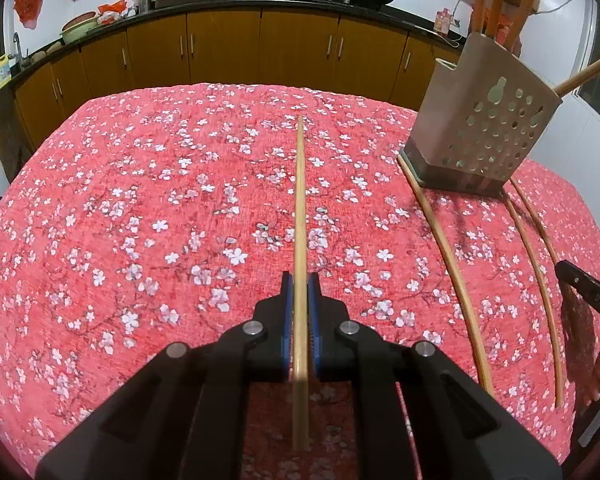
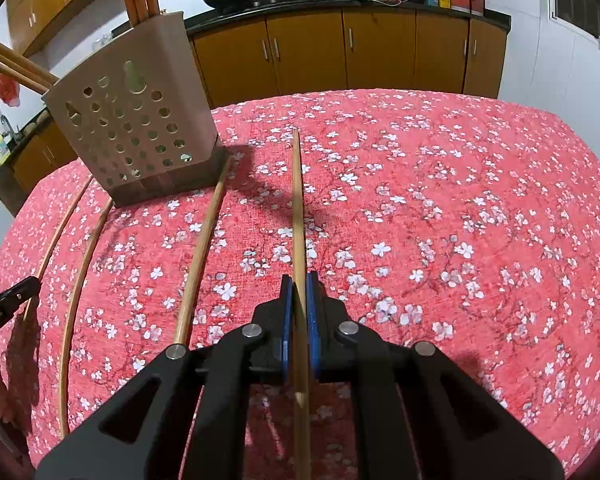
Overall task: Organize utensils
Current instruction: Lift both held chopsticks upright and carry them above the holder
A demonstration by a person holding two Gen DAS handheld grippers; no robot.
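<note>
Now both my tongs, left gripper (image 1: 300, 280) and right gripper (image 2: 299, 280), each clench a chopstick (image 1: 300, 200) pointing forward; holder (image 2: 140, 120) ahead-left of right, nearer it.

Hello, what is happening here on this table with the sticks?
A person is sorting chopsticks with two handheld grippers. The left gripper is shut on one chopstick, and the right gripper is shut on another chopstick. Three more chopsticks lie on the red floral cloth beside the perforated holder, which already has several sticking out of its top.
</note>
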